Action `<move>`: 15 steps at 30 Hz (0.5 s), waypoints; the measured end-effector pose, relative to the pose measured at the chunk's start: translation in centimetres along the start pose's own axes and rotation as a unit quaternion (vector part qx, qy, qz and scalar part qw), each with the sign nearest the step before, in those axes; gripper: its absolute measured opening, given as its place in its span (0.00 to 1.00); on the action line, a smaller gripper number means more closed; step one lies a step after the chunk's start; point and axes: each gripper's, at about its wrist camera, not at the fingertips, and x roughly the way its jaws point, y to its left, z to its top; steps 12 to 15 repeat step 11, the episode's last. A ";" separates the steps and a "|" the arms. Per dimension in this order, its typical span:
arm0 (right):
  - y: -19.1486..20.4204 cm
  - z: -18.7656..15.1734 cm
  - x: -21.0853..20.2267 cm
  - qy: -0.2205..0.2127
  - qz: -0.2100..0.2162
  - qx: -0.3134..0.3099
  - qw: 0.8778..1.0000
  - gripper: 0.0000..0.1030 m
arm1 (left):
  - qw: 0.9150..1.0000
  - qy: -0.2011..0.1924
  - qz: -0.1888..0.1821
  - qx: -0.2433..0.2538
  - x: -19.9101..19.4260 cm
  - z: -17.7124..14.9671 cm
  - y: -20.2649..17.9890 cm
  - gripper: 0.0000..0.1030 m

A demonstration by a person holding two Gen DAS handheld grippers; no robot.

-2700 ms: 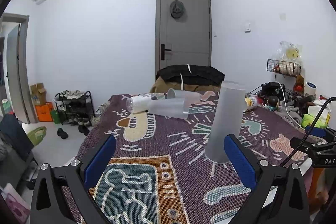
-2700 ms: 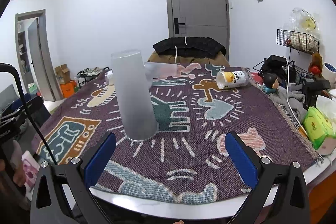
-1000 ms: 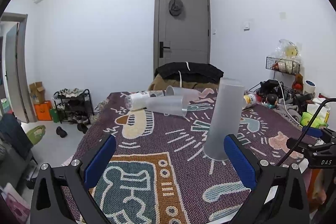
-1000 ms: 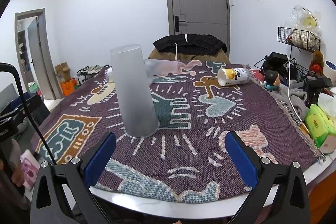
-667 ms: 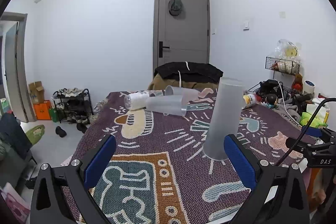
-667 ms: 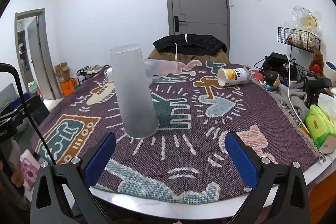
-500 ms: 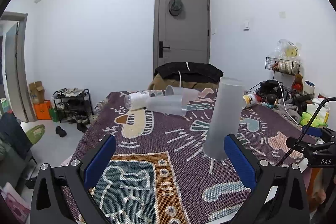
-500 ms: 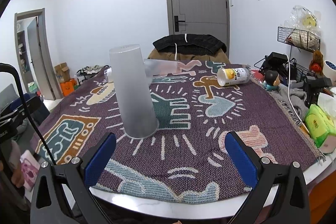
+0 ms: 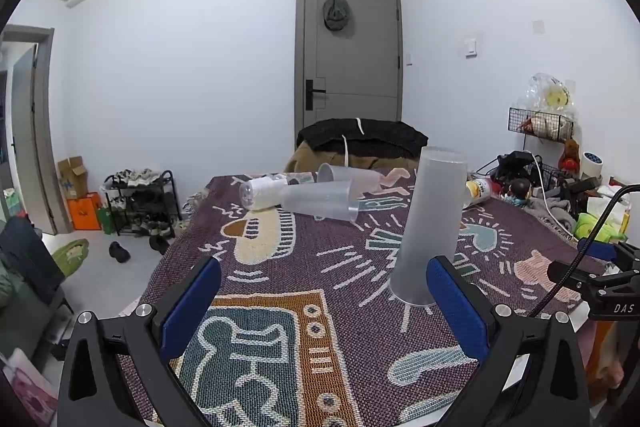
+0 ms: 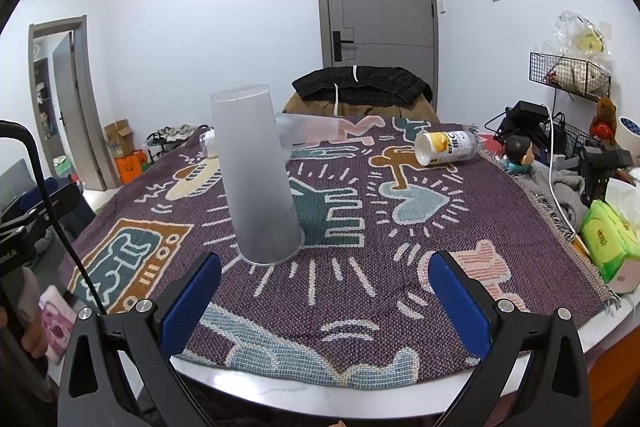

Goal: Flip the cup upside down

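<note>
A tall frosted plastic cup (image 9: 429, 227) stands upside down, rim on the patterned cloth; it also shows in the right wrist view (image 10: 258, 175). My left gripper (image 9: 324, 301) is open and empty, near the table's front edge, with the cup just beyond its right finger. My right gripper (image 10: 325, 297) is open and empty, back from the cup, which stands ahead to the left of centre. The right gripper's body shows at the right edge of the left wrist view (image 9: 600, 279).
Two clear cups (image 9: 320, 201) and a white bottle (image 9: 260, 191) lie on their sides at the cloth's far end. A yellow-labelled bottle (image 10: 444, 146) lies far right. Green tissue pack (image 10: 608, 239), cables and clutter line the right edge.
Nothing notable has changed; both grippers stay open and nearly still, and the cup stands upside down as before.
</note>
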 end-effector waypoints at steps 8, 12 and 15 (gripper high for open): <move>0.1 0.1 0.3 0.008 0.010 0.009 1.000 1.00 | 1.000 -0.007 0.015 0.008 0.0 -0.2 -0.2 1.00; 1.0 0.1 0.6 0.009 0.013 -0.003 1.000 1.00 | 1.000 -0.004 0.011 0.006 0.1 -0.1 -0.2 1.00; 1.0 0.1 0.6 0.009 0.013 -0.003 1.000 1.00 | 1.000 -0.004 0.011 0.006 0.1 -0.1 -0.2 1.00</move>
